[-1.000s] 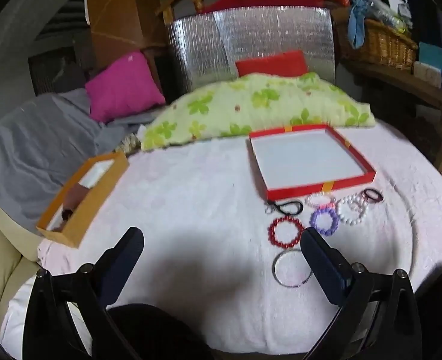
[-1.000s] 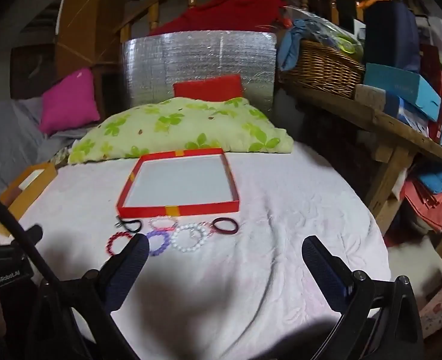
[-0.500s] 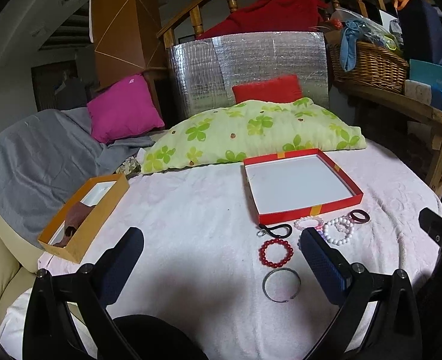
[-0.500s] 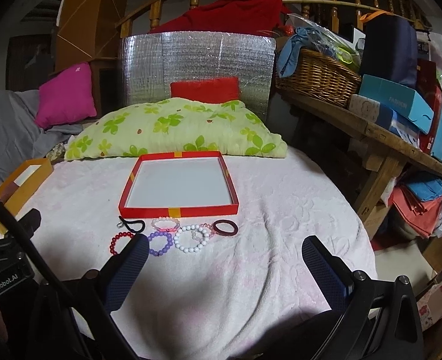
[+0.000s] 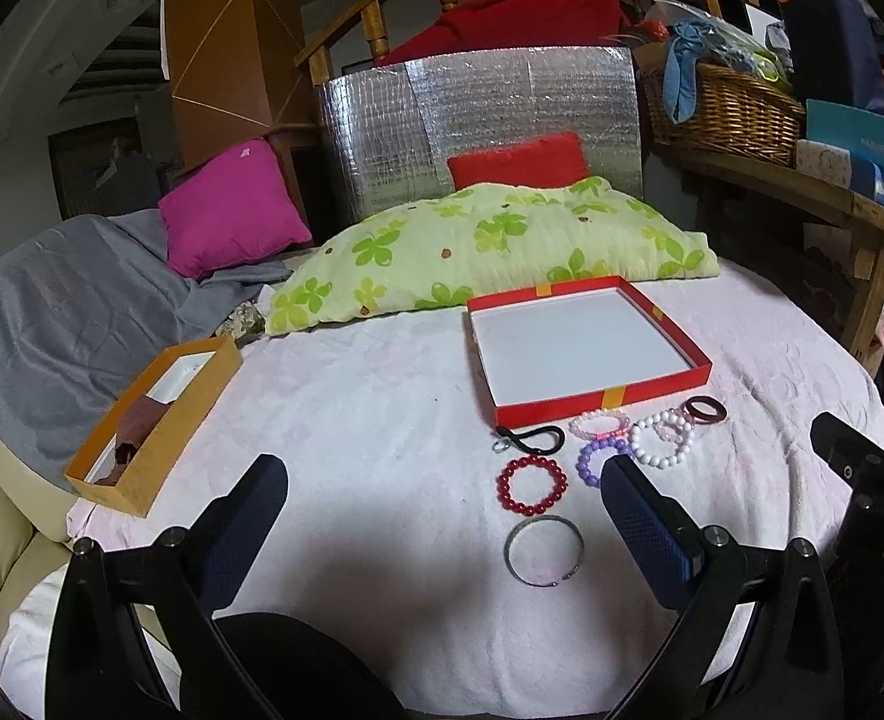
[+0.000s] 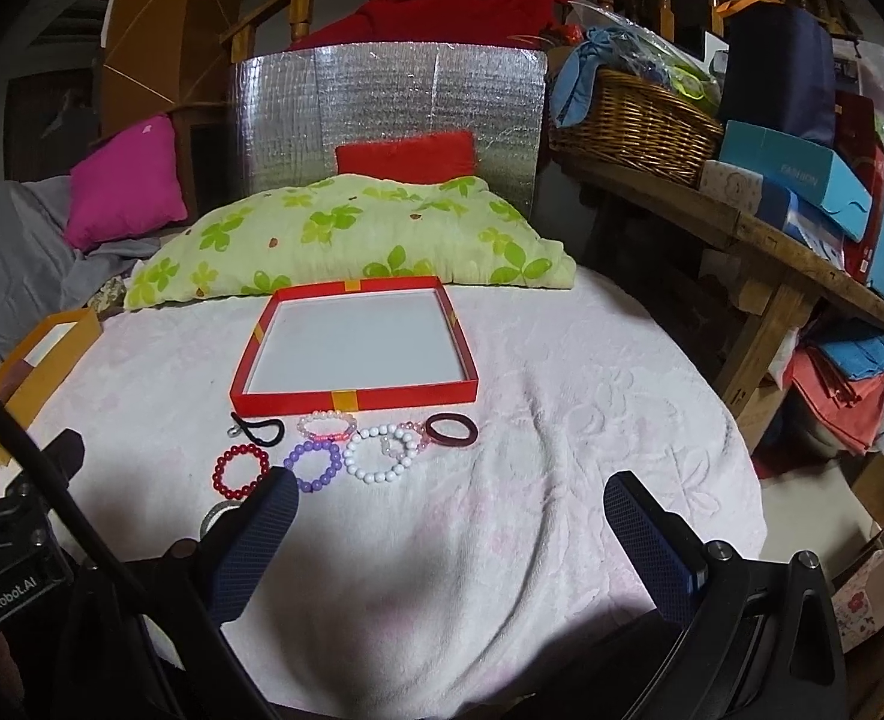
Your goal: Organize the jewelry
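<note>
A shallow red tray [image 5: 604, 401] [image 6: 355, 399] with a white floor lies empty on the pale pink cloth. In front of it lie several bracelets: a red bead one [image 5: 532, 485] [image 6: 240, 471], a purple one [image 5: 597, 461] [image 6: 315, 465], a white pearl one [image 5: 661, 445] [image 6: 381, 453], a pink one [image 5: 599, 423] [image 6: 326, 425], a dark maroon band [image 5: 704, 408] [image 6: 451, 429], a black loop [image 5: 529, 438] [image 6: 257, 428] and a silver bangle [image 5: 544, 550]. My left gripper [image 5: 442, 531] is open, hovering just short of them. My right gripper [image 6: 449, 546] is open too, empty.
An orange box [image 5: 154, 420] holding a brown item sits at the table's left edge. A green-leaf pillow [image 5: 490, 246] lies behind the tray. A wooden shelf [image 6: 802, 240] with a wicker basket and boxes stands to the right. Bare cloth lies between both grippers.
Both cameras have pulled back and tilted up a little, so the tray and bracelets sit lower and farther. Nothing on the cloth has moved; both grippers stay open.
</note>
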A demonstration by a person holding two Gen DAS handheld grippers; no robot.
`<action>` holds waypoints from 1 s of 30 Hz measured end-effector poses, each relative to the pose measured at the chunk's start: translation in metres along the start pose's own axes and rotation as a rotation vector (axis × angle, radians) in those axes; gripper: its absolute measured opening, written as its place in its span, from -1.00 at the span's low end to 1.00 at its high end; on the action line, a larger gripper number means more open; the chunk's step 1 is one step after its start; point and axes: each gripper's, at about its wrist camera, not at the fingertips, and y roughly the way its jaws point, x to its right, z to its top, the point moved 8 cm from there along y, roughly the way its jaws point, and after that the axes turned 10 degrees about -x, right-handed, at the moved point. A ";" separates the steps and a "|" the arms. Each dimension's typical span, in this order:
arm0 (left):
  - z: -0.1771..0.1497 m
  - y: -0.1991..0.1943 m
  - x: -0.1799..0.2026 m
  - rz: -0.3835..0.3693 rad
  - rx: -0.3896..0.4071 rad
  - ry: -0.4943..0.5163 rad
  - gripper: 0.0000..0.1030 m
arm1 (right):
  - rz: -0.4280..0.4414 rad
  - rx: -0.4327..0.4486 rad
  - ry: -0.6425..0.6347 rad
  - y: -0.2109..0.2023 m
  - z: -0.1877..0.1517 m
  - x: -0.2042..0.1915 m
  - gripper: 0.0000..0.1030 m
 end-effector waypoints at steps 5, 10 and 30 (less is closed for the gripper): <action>0.001 -0.002 0.003 -0.007 0.002 -0.004 1.00 | -0.002 0.011 0.003 -0.002 0.000 0.004 1.00; 0.003 -0.002 0.002 -0.009 0.002 -0.007 1.00 | -0.008 0.020 0.016 -0.004 0.003 0.008 1.00; 0.003 0.013 -0.002 -0.035 -0.027 -0.031 1.00 | -0.009 -0.011 0.004 0.011 0.001 0.002 1.00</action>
